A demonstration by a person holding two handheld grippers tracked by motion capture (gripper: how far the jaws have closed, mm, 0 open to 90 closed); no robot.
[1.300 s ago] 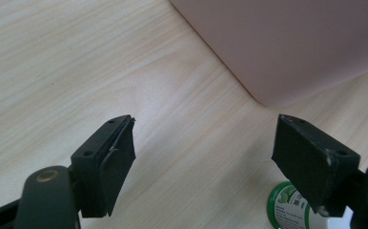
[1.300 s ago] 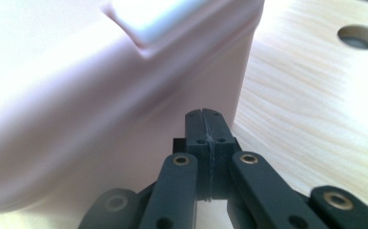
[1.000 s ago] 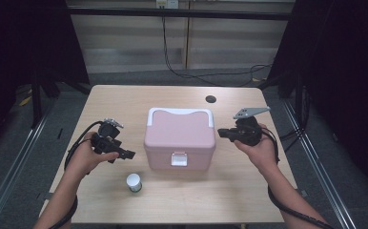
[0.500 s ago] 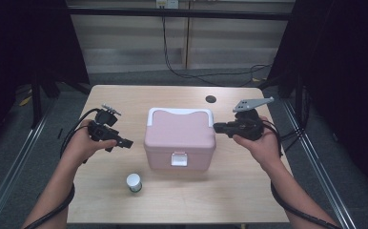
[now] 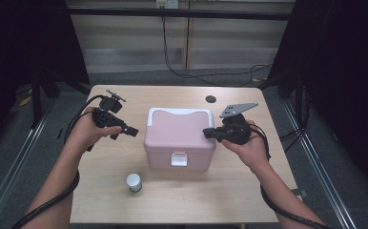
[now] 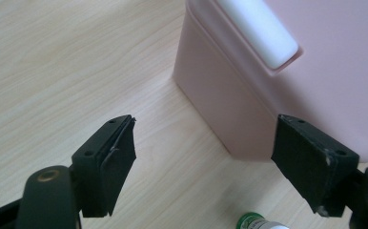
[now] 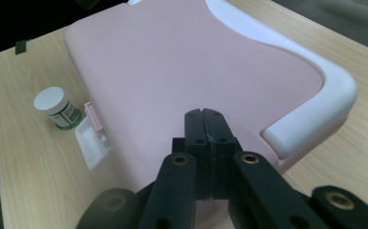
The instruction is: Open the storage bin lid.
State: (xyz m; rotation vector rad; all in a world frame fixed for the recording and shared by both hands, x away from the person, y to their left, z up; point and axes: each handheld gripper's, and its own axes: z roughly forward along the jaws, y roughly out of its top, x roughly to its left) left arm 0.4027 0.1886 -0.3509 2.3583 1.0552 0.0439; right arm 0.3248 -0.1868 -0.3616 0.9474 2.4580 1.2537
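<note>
A pink box [image 5: 179,138] with a white handle along its back and a white front latch [image 5: 178,159] stands shut in the middle of the table. My left gripper [image 5: 130,130] hovers just left of the box, open, nothing between its jaws; in the left gripper view [image 6: 210,157] the box's pink side wall [image 6: 230,109] lies ahead. My right gripper [image 5: 207,133] is shut, empty, held over the lid's right edge; in the right gripper view [image 7: 206,125] its tips sit above the pink lid [image 7: 187,62]. A small white-capped bottle [image 5: 134,182] stands in front of the box.
The wooden table [image 5: 101,200] has a dark round hole [image 5: 210,99] at the back right. Cables trail from both grippers off the table's sides. The bottle [image 7: 58,107] with a green label stands near the latch [image 7: 94,138]. Dark floor and metal rails surround the table.
My left gripper has moved up and away from the front, then right toward the box's left side. My right gripper has shifted left over the lid's right edge.
</note>
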